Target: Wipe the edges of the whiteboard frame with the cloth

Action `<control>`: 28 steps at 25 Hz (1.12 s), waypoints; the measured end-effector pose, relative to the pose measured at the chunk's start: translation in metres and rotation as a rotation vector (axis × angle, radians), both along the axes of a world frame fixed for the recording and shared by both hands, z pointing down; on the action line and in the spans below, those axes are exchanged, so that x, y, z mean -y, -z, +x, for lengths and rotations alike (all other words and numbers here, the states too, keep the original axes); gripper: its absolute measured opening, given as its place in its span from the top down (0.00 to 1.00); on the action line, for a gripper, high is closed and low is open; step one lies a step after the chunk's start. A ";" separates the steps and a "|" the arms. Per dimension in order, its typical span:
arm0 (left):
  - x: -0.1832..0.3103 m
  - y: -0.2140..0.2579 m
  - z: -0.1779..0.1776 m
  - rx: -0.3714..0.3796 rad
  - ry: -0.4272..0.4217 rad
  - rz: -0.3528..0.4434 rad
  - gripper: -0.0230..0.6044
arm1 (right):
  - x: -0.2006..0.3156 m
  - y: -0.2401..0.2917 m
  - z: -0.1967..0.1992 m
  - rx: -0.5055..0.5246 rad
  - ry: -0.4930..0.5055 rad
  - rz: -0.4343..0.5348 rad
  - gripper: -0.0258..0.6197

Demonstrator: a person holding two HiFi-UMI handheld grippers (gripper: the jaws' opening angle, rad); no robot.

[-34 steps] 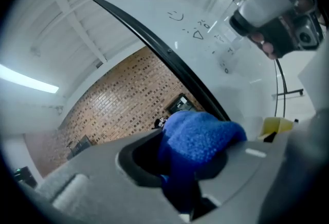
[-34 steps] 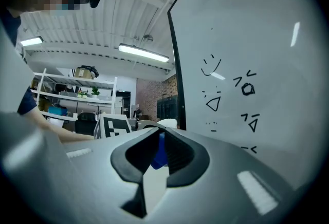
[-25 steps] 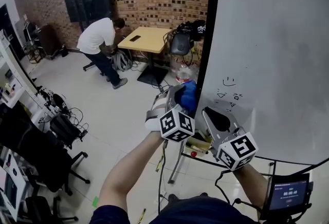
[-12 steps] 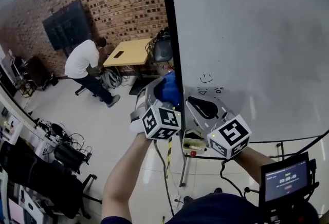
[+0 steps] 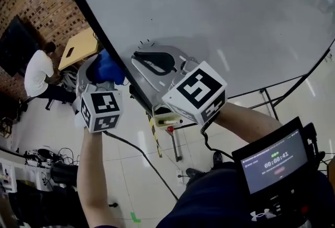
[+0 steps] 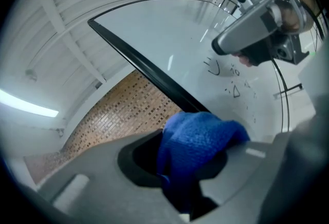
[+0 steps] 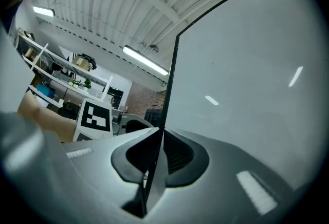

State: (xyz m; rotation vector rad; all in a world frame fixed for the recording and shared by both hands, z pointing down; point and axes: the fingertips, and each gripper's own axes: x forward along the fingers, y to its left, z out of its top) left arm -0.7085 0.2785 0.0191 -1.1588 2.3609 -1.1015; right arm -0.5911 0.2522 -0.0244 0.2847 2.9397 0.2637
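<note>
The whiteboard point(image 5: 220, 18) fills the upper right of the head view, its black frame edge point(image 5: 86, 10) running down its left side. My left gripper point(image 5: 104, 76) is shut on a bunched blue cloth point(image 5: 108, 67), which lies against that edge. In the left gripper view the blue cloth point(image 6: 198, 138) bulges from between the jaws just below the black frame edge point(image 6: 149, 71). My right gripper point(image 5: 137, 56) is shut and empty. It hovers over the white surface just right of the cloth. In the right gripper view the shut right gripper point(image 7: 153, 152) lines up with the frame edge point(image 7: 172, 74).
A person point(image 5: 39, 72) bends beside a wooden table point(image 5: 78, 46) at the far left, near a brick wall. A marker tray point(image 5: 167, 120) hangs under the board, above its stand legs point(image 5: 267, 99). A timer screen point(image 5: 275, 161) sits at my lower right. Cables point(image 5: 47, 156) lie on the floor.
Both grippers have risen along the board's left edge, the cloth still in the left one. The head view has tilted, so the board now fills more of it.
</note>
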 end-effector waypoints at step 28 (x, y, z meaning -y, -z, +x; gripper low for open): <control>-0.011 0.147 -0.015 0.131 0.065 0.147 0.80 | -0.025 0.098 0.006 0.202 0.108 0.153 0.92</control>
